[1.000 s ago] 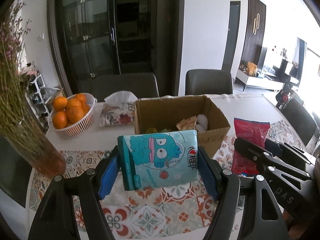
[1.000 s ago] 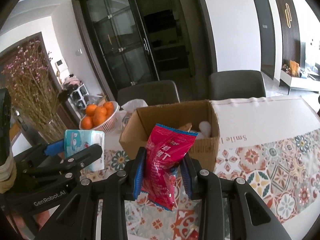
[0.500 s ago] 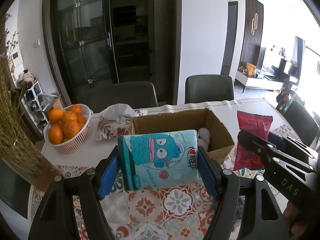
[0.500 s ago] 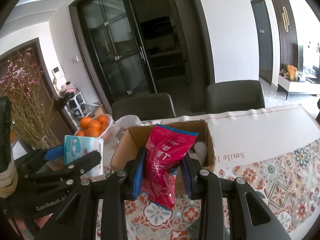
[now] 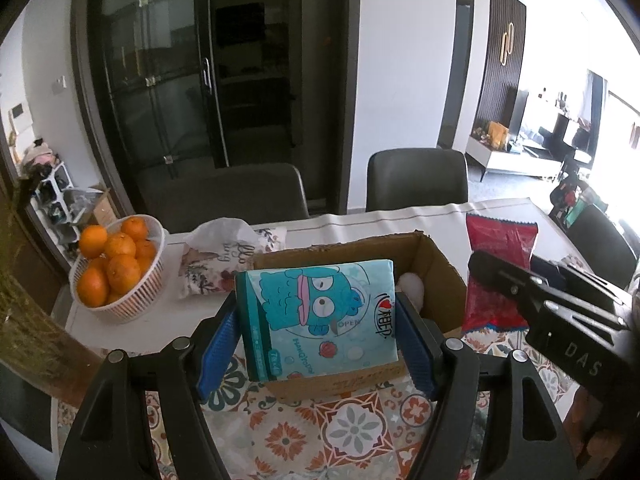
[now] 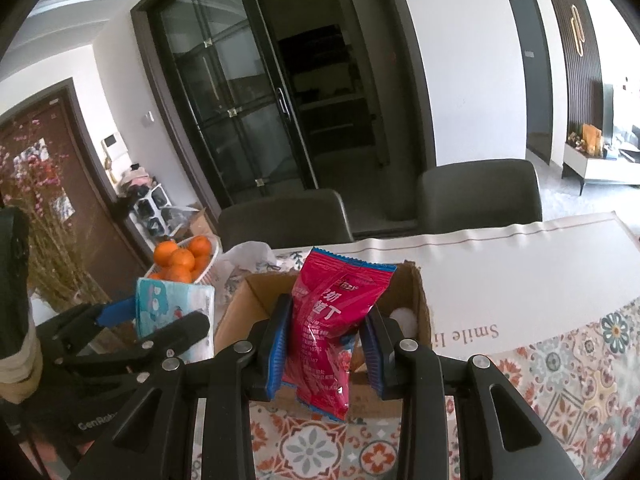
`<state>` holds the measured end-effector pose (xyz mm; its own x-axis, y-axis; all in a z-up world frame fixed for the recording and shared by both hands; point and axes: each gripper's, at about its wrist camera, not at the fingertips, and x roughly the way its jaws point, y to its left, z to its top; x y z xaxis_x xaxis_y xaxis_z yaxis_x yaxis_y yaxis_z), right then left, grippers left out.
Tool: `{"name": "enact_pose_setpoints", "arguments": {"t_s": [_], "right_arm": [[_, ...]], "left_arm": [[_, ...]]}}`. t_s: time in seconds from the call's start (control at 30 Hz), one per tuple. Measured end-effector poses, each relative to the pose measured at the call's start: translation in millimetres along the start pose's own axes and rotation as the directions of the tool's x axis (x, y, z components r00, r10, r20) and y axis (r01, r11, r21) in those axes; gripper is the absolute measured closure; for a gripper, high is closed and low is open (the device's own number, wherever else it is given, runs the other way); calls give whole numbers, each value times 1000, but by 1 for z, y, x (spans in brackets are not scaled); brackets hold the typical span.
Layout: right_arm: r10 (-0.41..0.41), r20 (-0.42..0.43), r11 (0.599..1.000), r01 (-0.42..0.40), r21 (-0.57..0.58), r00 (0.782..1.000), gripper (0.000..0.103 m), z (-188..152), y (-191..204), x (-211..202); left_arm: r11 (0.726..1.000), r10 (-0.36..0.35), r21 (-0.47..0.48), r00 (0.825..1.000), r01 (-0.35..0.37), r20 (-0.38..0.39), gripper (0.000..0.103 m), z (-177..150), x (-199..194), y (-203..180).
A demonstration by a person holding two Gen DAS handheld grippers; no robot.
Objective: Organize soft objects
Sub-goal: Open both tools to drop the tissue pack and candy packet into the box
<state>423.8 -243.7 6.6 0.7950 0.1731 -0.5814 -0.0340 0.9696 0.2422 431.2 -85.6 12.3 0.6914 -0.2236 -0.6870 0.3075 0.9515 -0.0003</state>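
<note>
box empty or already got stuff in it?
Not empty. The open box holds a white soft item by its right wall; the held tissue pack hides the rest.

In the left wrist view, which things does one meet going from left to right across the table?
Basket of oranges → floral tissue pack → blue tissue pack in the left claw → red snack bag in the right claw.

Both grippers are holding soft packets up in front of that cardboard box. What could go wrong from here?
1. The red snack bag is pinched in the right gripper with its lower end hanging free; it might slip.
2. The left gripper, holding the blue tissue pack, is close beside the right one, so they could bump over the cardboard box.
3. A white item already inside could get squashed.
</note>
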Motion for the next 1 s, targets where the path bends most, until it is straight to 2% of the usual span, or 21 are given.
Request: {"name": "enact_pose_setpoints", "arguments": {"t_s": [0.2, 0.37, 0.7, 1.0], "right_arm": [[-15, -56, 1000, 14, -10, 998, 69, 8, -8, 25], [-38, -105, 999, 35, -25, 994, 69, 11, -10, 46], [-44, -235, 999, 35, -41, 971, 69, 2, -22, 88], [-49, -296, 998, 37, -47, 954, 68, -9, -31, 105]], "left_arm": [[1000, -10, 14, 1000, 11, -28, 31, 10, 24, 2], [1000, -24, 14, 996, 25, -89, 31, 13, 52, 6], [999, -18, 32, 985, 24, -170, 31, 8, 90, 10], [999, -16, 47, 974, 27, -227, 30, -1, 112, 7]]}}
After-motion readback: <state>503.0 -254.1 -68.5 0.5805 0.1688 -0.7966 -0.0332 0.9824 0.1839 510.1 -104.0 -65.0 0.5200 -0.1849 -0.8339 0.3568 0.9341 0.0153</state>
